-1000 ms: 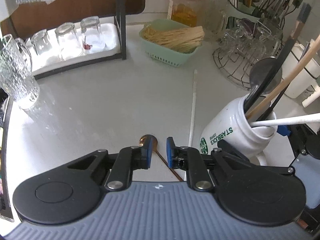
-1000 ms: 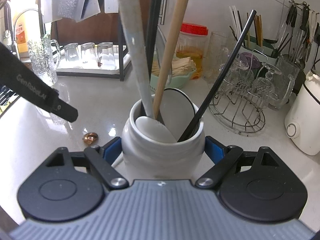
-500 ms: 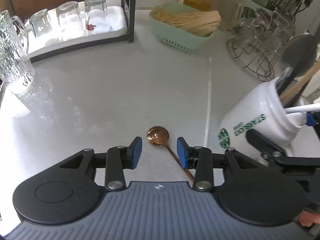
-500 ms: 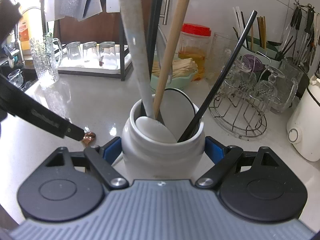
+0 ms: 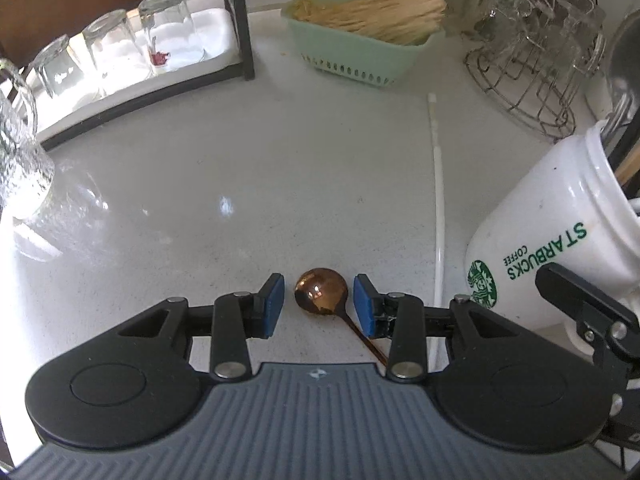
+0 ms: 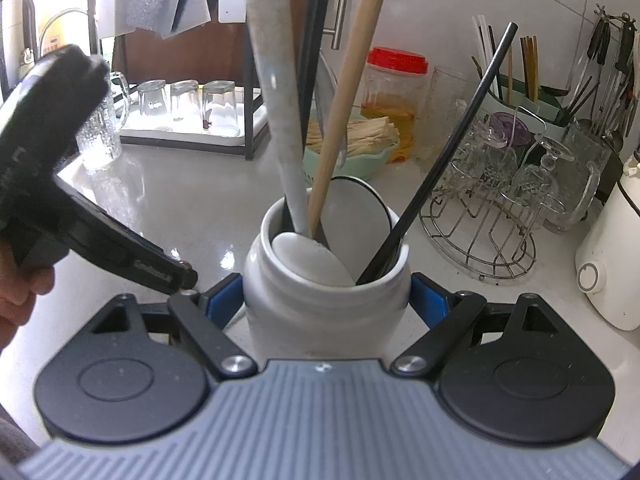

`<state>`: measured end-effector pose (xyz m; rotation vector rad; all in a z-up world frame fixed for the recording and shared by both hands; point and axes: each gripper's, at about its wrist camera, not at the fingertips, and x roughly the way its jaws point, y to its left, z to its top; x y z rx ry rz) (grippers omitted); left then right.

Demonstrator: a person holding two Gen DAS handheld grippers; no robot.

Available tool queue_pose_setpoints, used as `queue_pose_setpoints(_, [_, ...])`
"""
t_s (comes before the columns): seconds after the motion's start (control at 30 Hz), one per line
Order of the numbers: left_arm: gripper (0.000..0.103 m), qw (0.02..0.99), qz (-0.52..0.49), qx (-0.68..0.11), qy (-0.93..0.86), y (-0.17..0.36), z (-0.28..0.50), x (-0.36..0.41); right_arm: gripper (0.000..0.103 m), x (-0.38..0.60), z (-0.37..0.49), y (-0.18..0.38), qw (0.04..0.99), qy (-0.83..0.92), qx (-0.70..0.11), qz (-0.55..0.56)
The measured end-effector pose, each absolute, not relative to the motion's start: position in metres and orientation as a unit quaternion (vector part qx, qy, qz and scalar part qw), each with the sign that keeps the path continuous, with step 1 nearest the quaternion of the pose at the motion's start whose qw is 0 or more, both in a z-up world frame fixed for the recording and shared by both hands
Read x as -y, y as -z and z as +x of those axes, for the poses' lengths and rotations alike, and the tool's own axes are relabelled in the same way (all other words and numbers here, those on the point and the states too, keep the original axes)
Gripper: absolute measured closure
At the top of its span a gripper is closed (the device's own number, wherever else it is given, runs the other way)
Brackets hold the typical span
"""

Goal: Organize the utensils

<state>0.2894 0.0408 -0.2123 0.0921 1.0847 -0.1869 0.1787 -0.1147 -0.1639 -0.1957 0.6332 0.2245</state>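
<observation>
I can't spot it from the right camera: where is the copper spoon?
In the left wrist view, the copper spoon lies on the counter between the left gripper's open fingers, left of the white straw and mug.

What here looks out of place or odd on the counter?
Two utensils lie loose on the grey counter instead of standing in the white Starbucks mug: a small copper spoon flat between the open left hand-held gripper fingers, and a long white straw beside it. Nothing looks spilled or damaged.
</observation>
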Motion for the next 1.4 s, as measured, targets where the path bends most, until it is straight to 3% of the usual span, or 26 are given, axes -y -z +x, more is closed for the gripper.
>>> queue_pose_setpoints(0.3, [0.06,0.838,0.04,-0.54,0.07,0.211,0.302,-0.037,0.012,0.115,0.179,0.165,0.94,-0.11,-0.307,-0.098])
queue_pose_setpoints(0.37, [0.063,0.835,0.039,-0.544,0.071,0.211,0.303,-0.036,0.012,0.115,0.179,0.165,0.94,-0.111,-0.306,-0.099])
queue_pose_setpoints(0.4, [0.07,0.835,0.039,-0.545,0.07,0.211,0.305,-0.035,0.012,0.115,0.179,0.165,0.94,-0.112,-0.306,-0.099])
queue_pose_setpoints(0.6, [0.072,0.83,0.04,-0.551,0.076,0.21,0.31,-0.033,0.012,0.115,0.179,0.165,0.94,-0.113,-0.305,-0.1])
queue_pose_setpoints(0.93, [0.087,0.838,0.031,-0.54,0.08,0.201,0.308,-0.038,0.012,0.115,0.178,0.165,0.942,-0.111,-0.303,-0.097])
queue_pose_setpoints(1.4, [0.097,0.837,-0.039,-0.543,0.061,0.193,0.301,-0.075,0.012,0.113,0.18,0.164,0.94,-0.109,-0.307,-0.102])
